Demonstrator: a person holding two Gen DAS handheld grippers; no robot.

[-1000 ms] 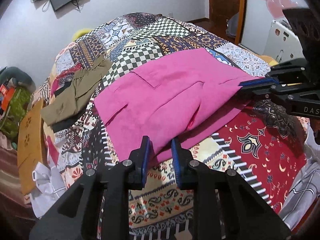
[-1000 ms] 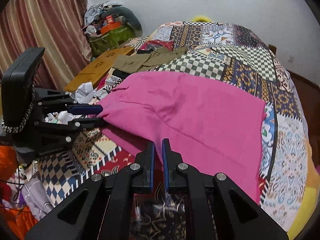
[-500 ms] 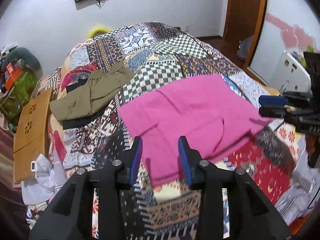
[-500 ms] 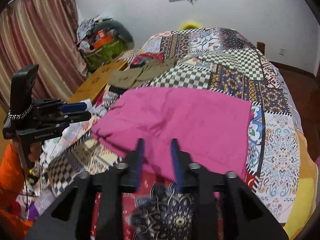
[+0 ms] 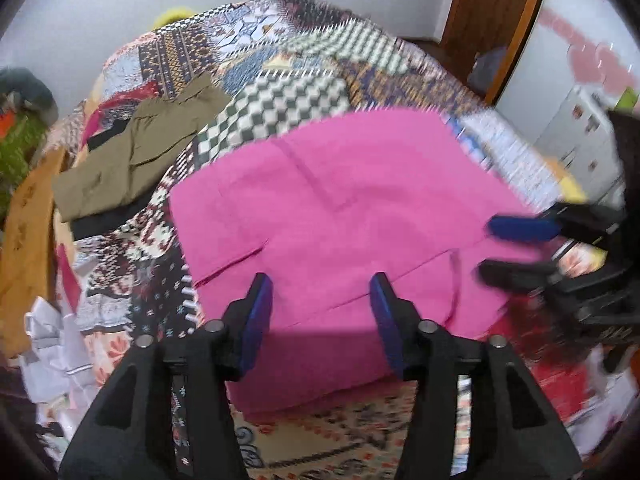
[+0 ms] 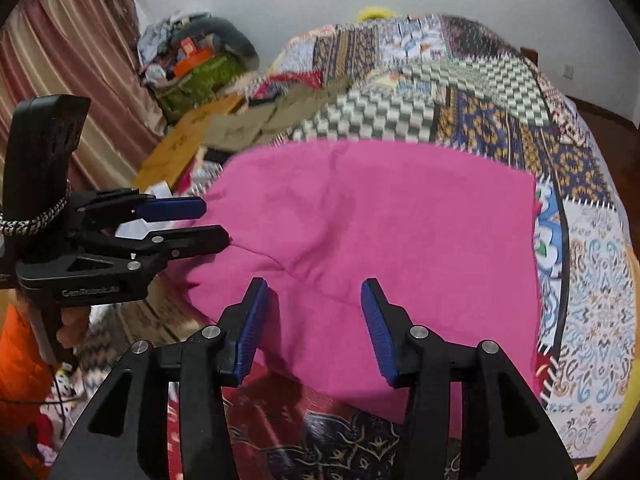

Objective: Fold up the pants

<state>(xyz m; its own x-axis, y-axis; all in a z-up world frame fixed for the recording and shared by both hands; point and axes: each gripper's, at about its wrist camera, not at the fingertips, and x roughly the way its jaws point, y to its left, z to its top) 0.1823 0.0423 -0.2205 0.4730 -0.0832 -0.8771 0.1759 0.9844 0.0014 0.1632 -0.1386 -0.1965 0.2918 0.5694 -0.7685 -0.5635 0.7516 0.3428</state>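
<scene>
Both grippers were clamped on the near edge of the pink pants [image 5: 340, 208] a second ago; now the left gripper [image 5: 320, 312] and right gripper [image 6: 314, 320] have just been opening, jaws spread with nothing pinched, hovering over the fabric. Pants lie folded and mostly flat on the patchwork bedspread [image 6: 500, 128], bright magenta, with a pocket seam and a couple of soft creases near the front edge, though it's kinda blurry. Olive-green clothes [image 5: 136, 160] sit further back on the left.
</scene>
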